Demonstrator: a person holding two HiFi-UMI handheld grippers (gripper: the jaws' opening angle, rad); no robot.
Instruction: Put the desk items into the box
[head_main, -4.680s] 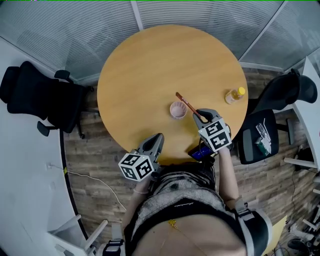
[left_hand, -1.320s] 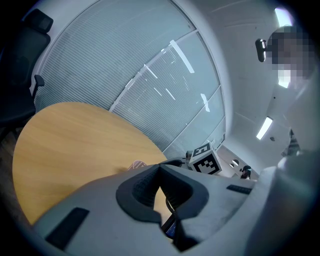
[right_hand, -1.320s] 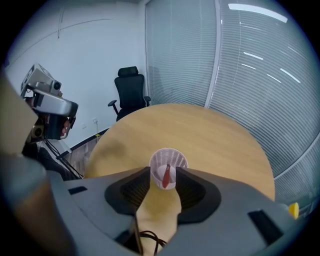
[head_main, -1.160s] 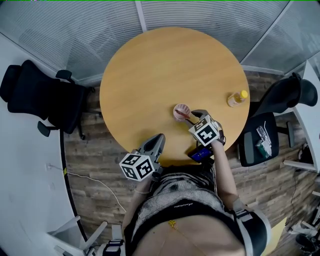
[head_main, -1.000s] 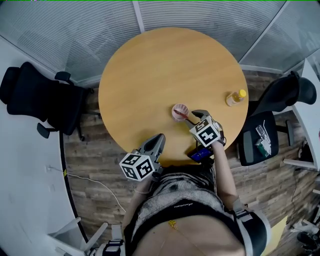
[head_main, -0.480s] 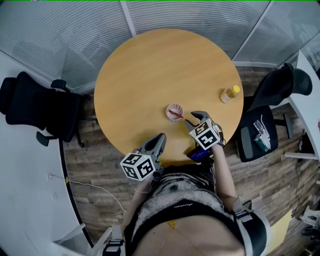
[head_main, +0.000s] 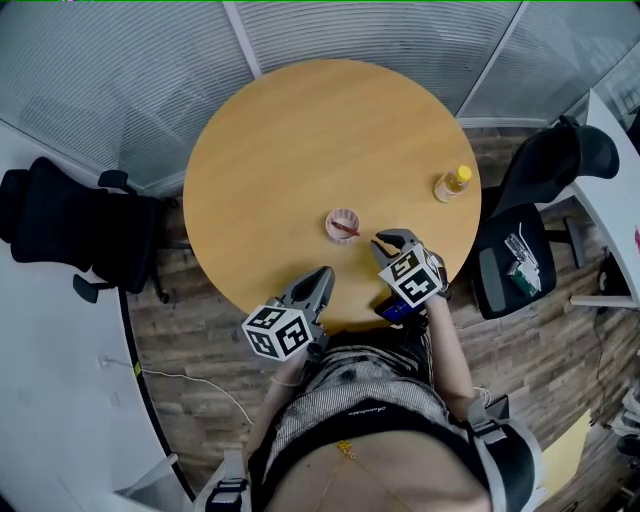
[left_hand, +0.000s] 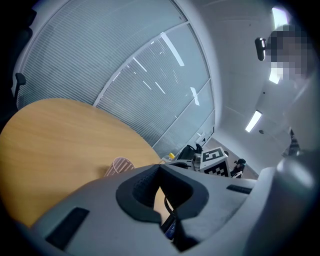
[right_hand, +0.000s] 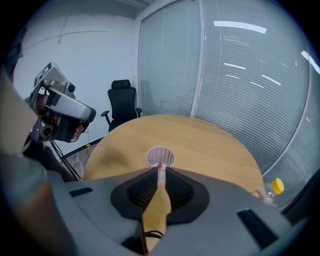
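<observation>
On the head view, a pink cup (head_main: 343, 224) with a stick (head_main: 346, 229) in it is seen on the round table (head_main: 280, 150), near the right gripper (head_main: 388, 240) but not touched.

In the left gripper view, the jaws of the left gripper (left_hand: 160, 169) are pressed together and nothing is held.

In the right gripper view, the jaws have just been closing. Only a thin gap is left, and nothing is between them.
</observation>
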